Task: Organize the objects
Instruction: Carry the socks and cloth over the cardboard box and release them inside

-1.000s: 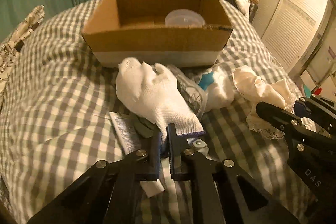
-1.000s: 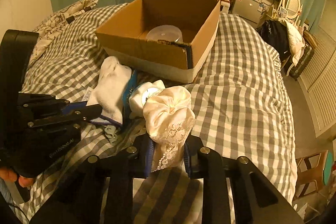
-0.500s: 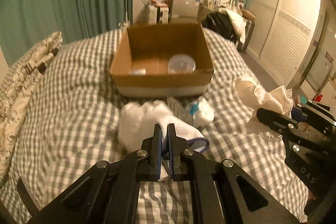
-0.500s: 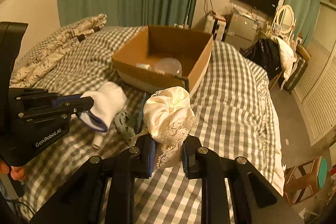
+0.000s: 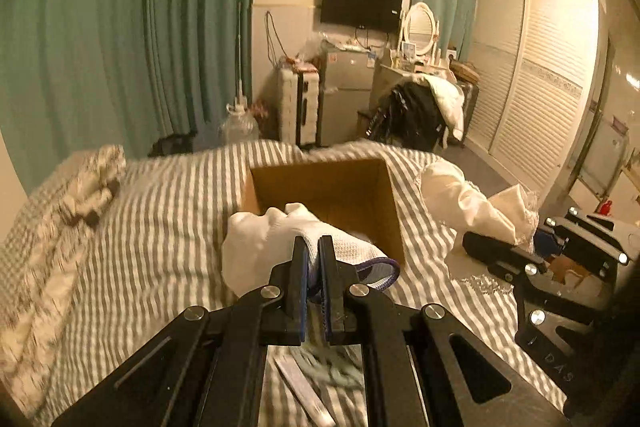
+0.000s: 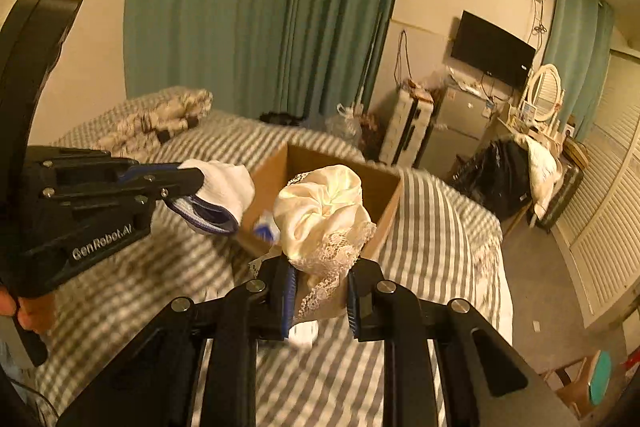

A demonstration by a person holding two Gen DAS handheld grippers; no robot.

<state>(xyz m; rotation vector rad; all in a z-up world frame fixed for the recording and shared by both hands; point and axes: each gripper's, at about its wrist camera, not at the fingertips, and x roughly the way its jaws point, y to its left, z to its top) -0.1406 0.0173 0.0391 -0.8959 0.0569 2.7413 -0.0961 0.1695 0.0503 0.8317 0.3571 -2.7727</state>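
Note:
My left gripper (image 5: 314, 251) is shut on a white knit glove (image 5: 272, 247) with a purple cuff and holds it in the air in front of the open cardboard box (image 5: 320, 187). The glove (image 6: 224, 195) and left gripper (image 6: 192, 179) also show in the right wrist view. My right gripper (image 6: 320, 275) is shut on a cream satin cloth with lace trim (image 6: 324, 215), lifted before the box (image 6: 384, 195). That cloth (image 5: 468, 207) hangs at the right in the left wrist view. The box's inside is mostly hidden.
The grey checked bed cover (image 5: 160, 227) lies below. A small white tube (image 5: 304, 391) and loose items lie under the left gripper. A blue-and-white item (image 6: 266, 229) lies by the box. A patterned pillow (image 6: 160, 119) is at the far left. Furniture stands beyond the bed.
Both grippers have risen well above the bed with their loads, the glove and the satin cloth, and the views have tilted up toward the room. The box now looks lower and farther.

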